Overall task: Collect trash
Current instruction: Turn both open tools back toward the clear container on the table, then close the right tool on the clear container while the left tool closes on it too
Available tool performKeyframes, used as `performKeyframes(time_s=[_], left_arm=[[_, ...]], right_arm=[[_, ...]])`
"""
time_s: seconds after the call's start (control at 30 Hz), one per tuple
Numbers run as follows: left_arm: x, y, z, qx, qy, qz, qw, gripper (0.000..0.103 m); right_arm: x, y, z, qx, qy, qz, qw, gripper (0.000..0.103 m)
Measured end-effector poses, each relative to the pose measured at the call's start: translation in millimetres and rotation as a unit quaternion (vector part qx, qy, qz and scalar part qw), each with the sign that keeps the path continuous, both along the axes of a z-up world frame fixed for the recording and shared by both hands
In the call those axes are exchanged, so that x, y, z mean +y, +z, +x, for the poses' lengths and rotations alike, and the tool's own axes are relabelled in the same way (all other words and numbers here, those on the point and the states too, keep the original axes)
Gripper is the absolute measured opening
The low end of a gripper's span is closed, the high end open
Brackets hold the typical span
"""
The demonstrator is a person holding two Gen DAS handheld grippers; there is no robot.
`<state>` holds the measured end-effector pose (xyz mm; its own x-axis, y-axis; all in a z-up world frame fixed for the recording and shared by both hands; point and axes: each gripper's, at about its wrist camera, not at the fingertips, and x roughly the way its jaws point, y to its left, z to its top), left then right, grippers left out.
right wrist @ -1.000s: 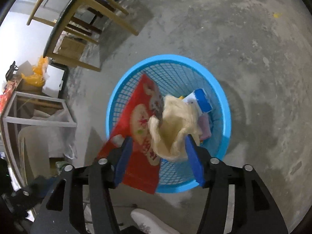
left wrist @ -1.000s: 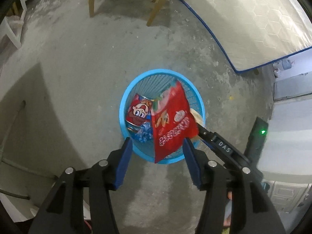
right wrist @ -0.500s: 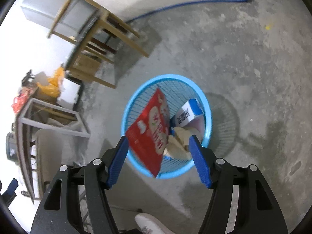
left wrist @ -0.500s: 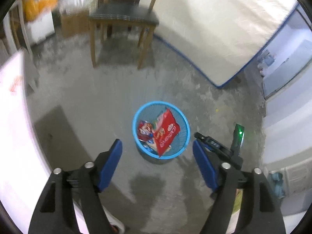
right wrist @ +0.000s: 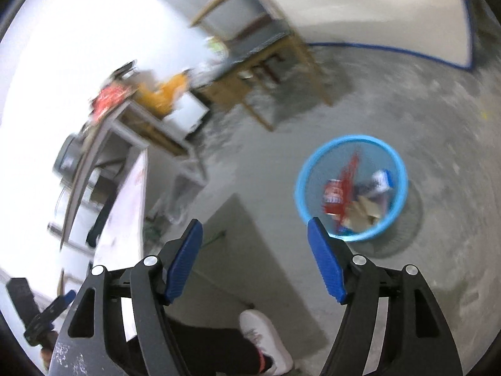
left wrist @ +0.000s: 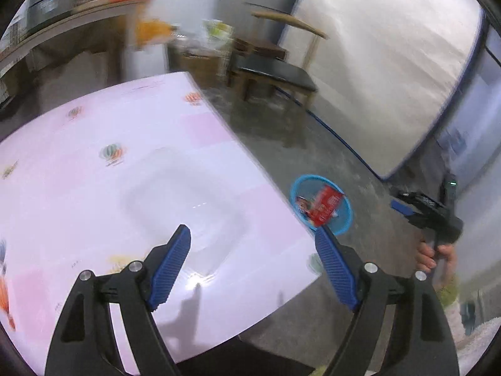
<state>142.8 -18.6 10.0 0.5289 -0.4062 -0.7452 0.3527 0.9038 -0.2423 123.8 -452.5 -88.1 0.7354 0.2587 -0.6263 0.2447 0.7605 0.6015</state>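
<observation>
A blue mesh trash basket (right wrist: 402, 178) stands on the concrete floor; it also shows in the left wrist view (left wrist: 346, 216). Inside lie a red snack bag (right wrist: 349, 172), a red can (right wrist: 333, 192), a blue-white carton (right wrist: 380, 181) and crumpled tan paper (right wrist: 364, 211). The red bag also shows in the left view (left wrist: 325, 205). My left gripper (left wrist: 253, 264) is open and empty above a pink-white table (left wrist: 94, 188). My right gripper (right wrist: 255, 258) is open and empty, above the floor left of the basket; it also shows in the left view (left wrist: 404, 208).
A wooden chair (left wrist: 275, 69) stands beyond the table, also in the right view (right wrist: 269, 62). A mattress with blue trim (left wrist: 391, 62) leans against the wall. A cluttered shelf (right wrist: 125, 109) stands at left. The person's white shoe (right wrist: 263, 341) is on the floor below my right gripper.
Both grippers have pulled up and away from the basket. The left has swung over the table. The right let go of the tan paper, which now lies in the basket.
</observation>
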Motion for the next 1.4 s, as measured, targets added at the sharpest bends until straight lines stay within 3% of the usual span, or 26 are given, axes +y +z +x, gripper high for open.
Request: performKeyframes(time_s=[0.13, 0.17, 0.27, 0.4, 0.5, 0.63, 0.7, 0.8, 0.87, 0.93, 1.07, 1.23, 1.4], left_arm=[[53, -15, -10, 0.012, 0.072, -0.013, 0.9973, 0.079], [62, -19, -11, 0.017, 0.084, -0.017, 0.9961, 0.079], [92, -31, -16, 0.034, 0.121, -0.018, 0.9919, 0.079], [120, -45, -22, 0.043, 0.151, -0.013, 0.9875, 0.079], [129, -50, -26, 0.043, 0.157, -0.021, 0.9864, 0.079], [130, -61, -26, 0.04, 0.155, -0.031, 0.9866, 0.08], [122, -63, -26, 0.033, 0.134, -0.047, 0.9893, 0.08], [108, -66, -24, 0.025, 0.103, -0.073, 0.9916, 0.08], [106, -69, -26, 0.028, 0.087, -0.109, 0.9898, 0.08], [110, -72, -28, 0.036, 0.077, -0.144, 0.9859, 0.08], [122, -77, -23, 0.047, 0.072, -0.186, 0.9789, 0.079], [127, -82, -7, 0.064, 0.062, -0.211, 0.9734, 0.078], [121, -80, 2, 0.066, 0.042, -0.222, 0.9719, 0.074]], right_arm=[[68, 36, 27, -0.039, 0.088, -0.024, 0.995, 0.076], [86, 43, 33, -0.048, 0.113, -0.031, 0.992, 0.082], [162, 62, 59, -0.065, 0.21, -0.07, 0.973, 0.09], [242, 64, 87, -0.044, 0.301, -0.13, 0.944, 0.093], [289, 63, 105, -0.039, 0.336, -0.187, 0.922, 0.095], [328, 49, 133, -0.008, 0.364, -0.228, 0.903, 0.095], [339, 43, 148, 0.01, 0.376, -0.215, 0.901, 0.095], [342, 32, 165, 0.043, 0.379, -0.152, 0.912, 0.095], [341, 25, 174, 0.073, 0.377, -0.105, 0.917, 0.095], [346, 24, 171, 0.085, 0.387, -0.076, 0.915, 0.095], [363, 27, 145, 0.097, 0.425, -0.048, 0.899, 0.095], [366, 25, 141, 0.114, 0.407, -0.037, 0.906, 0.094], [349, 13, 139, 0.136, 0.37, 0.025, 0.919, 0.075]])
